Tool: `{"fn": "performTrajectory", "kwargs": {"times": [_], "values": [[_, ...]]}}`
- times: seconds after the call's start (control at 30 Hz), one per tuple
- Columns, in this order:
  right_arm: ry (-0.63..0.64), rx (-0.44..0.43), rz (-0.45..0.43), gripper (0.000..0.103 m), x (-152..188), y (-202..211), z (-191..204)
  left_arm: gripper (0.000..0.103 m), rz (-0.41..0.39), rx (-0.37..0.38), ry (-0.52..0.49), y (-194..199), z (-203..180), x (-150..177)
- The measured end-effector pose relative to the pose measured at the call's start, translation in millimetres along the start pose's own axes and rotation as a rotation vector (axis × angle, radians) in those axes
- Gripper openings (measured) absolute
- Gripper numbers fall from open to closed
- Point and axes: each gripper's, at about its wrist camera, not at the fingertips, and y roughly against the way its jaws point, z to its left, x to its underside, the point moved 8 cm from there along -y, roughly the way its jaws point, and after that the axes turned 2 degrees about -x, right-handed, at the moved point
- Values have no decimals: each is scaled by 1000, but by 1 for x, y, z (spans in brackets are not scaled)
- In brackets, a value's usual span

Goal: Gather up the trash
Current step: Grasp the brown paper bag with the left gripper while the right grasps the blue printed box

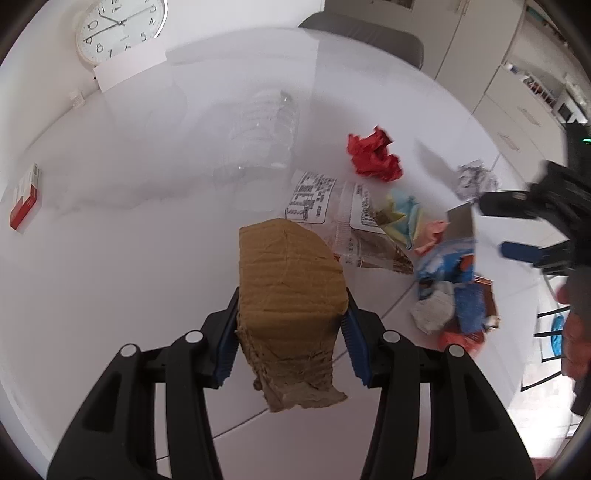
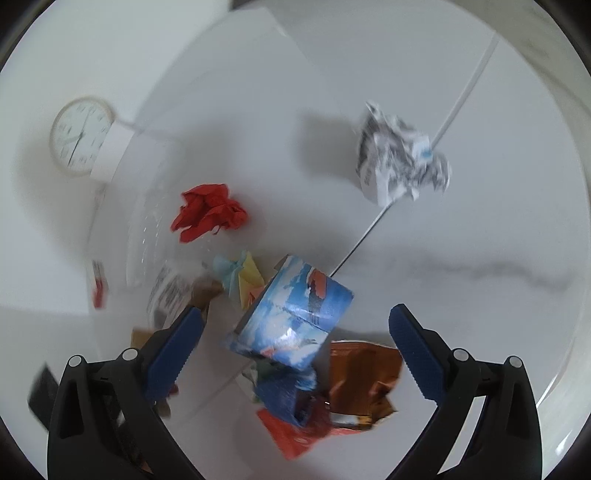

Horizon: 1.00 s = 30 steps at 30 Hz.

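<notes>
- Left wrist view: the left gripper (image 1: 290, 334) is closed on a torn piece of brown cardboard (image 1: 290, 288), clamped between both blue pads above the white table (image 1: 110, 258).
- Seen only here — a clear plastic bottle (image 1: 264, 129) lying behind the cardboard, a printed clear wrapper (image 1: 332, 206), a red-and-white box (image 1: 25, 199) well apart at the left.
- Right wrist view: the right gripper (image 2: 295, 343) is shown with fingers spread wide, nothing held; a blue printed wrapper (image 2: 295, 314) lies between them.
- Seen only here — an orange foil wrapper (image 2: 364, 380) beside the blue one.
- Shown in both views: the red crumpled paper (image 1: 375, 155) (image 2: 208, 212), the crumpled printed paper (image 1: 474, 179) (image 2: 400, 162), the wall clock (image 1: 120, 27) (image 2: 81, 134).
</notes>
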Motion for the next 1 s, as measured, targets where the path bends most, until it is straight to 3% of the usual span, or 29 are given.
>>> {"fn": "performTrajectory", "kwargs": {"times": [0.13, 0.2, 0.3, 0.43, 0.47, 1.0], "values": [[-60, -5, 19, 100, 0, -11, -1, 49, -34, 16, -27, 13, -4, 0], [-80, -13, 28, 94, 1, -14, 0, 49, -38, 15, -45, 15, -2, 5], [-97, -28, 43, 84, 4, -21, 1, 48, -23, 22, -62, 12, -2, 6], [-92, -47, 45, 59, 3, -23, 5, 48, -6, 61, -56, 12, -2, 8], [-89, -55, 44, 57, 3, -23, 6, 48, -2, 64, -56, 12, -1, 10], [45, -103, -72, 53, -8, 32, 40, 48, -62, 87, -56, 41, -3, 18]]}}
